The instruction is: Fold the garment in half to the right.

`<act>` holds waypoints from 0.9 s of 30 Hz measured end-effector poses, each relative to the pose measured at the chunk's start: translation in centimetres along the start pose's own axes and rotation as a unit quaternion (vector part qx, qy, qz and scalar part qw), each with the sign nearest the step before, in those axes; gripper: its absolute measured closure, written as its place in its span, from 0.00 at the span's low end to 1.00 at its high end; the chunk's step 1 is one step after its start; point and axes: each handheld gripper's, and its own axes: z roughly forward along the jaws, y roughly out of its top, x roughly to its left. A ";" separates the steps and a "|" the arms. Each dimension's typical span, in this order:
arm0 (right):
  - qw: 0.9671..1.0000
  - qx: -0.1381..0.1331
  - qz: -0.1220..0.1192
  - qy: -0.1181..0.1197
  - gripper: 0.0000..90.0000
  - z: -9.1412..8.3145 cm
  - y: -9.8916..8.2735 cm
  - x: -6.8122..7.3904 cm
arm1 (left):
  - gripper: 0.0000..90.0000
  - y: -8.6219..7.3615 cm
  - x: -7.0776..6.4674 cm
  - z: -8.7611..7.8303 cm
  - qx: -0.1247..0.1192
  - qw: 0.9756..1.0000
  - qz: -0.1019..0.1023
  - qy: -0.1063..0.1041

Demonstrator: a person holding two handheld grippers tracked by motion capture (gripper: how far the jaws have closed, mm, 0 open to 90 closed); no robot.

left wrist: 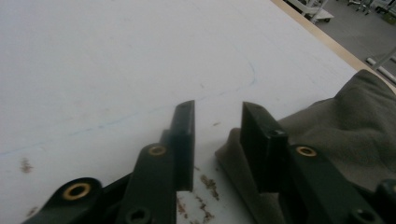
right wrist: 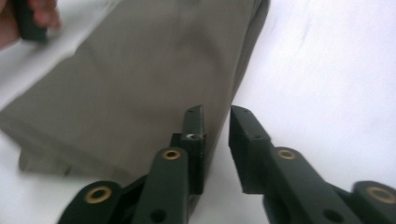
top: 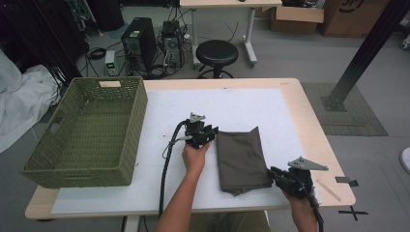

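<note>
- Looking down from the high view, there's a folded olive-brown cloth [top: 241, 159] lying flat on the white mat [top: 159, 193], with the left gripper [top: 209, 134] right at its near-left top corner and the right gripper [top: 275, 175] at its lower right corner. My guess is the opposite-corner setup is for another fold or for lifting it into the green woven basket [top: 87, 135], which sits well off to the left gripper's far side.
- In the left gripper view, the jaws are apart with nothing pinched between them; the cloth [left wrist: 345, 121] edge sits just beside and partly under the right-hand jaw, bare mat [left wrist: 116, 60] ahead.
- In the right gripper view, the jaws are apart too, no cloth clamped. The cloth [right wrist: 140, 79] edge runs straight ahead, under the left-hand jaw. The other hand [right wrist: 28, 21] shows at the far corner.
</note>
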 end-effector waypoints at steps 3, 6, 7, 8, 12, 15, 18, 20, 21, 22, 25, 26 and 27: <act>0.999 -0.025 -0.023 0.008 0.82 0.8 2.9 -0.6 | 0.57 0.2 0.2 -0.8 -0.010 1.000 -0.006 0.012; 0.998 -0.029 -0.040 0.041 0.80 3.5 6.4 -0.9 | 0.43 0.2 0.5 -1.4 -0.012 0.999 -0.010 0.029; 0.997 -0.029 -0.042 0.052 0.79 4.3 7.2 -0.9 | 0.41 0.1 0.7 -1.7 -0.014 0.999 -0.011 0.033; 0.997 -0.023 -0.048 0.064 0.79 5.6 8.0 -0.9 | 0.40 0.0 0.9 -2.0 -0.016 0.999 -0.013 0.039; 0.995 0.087 -0.043 0.034 0.80 10.1 8.4 -1.9 | 0.36 -0.2 2.0 -3.4 -0.025 0.998 -0.028 0.057; 0.997 0.058 -0.013 0.047 0.74 9.2 7.6 -2.9 | 0.35 -0.3 2.6 -4.2 -0.029 0.997 -0.029 0.061; 0.999 0.017 0.006 0.038 0.70 7.1 7.0 -3.8 | 0.33 -0.4 2.7 -4.8 -0.031 0.997 -0.030 0.059; 1.000 -0.006 0.015 0.024 0.61 5.5 6.2 -4.6 | 0.29 -0.5 2.6 -5.3 -0.035 0.997 -0.025 0.059; 1.000 -0.015 0.014 0.012 0.57 4.8 5.7 -4.9 | 0.27 -0.5 2.6 -5.5 -0.038 0.997 -0.027 0.059; 1.000 -0.020 0.012 0.003 0.53 4.1 5.3 -5.2 | 0.24 -0.6 2.5 -5.8 -0.038 0.997 -0.026 0.063; 0.999 -0.036 0.022 -0.010 0.40 2.5 4.1 -6.1 | 0.18 -0.6 2.4 -6.7 -0.042 0.997 -0.023 0.067; 0.999 -0.038 0.025 -0.013 0.34 2.2 3.8 -6.3 | 0.18 -0.6 2.4 -6.9 -0.046 0.996 -0.023 0.069; 0.999 -0.038 0.024 -0.017 0.29 2.0 3.6 -6.4 | 0.18 -0.6 2.3 -7.2 -0.047 0.996 -0.024 0.070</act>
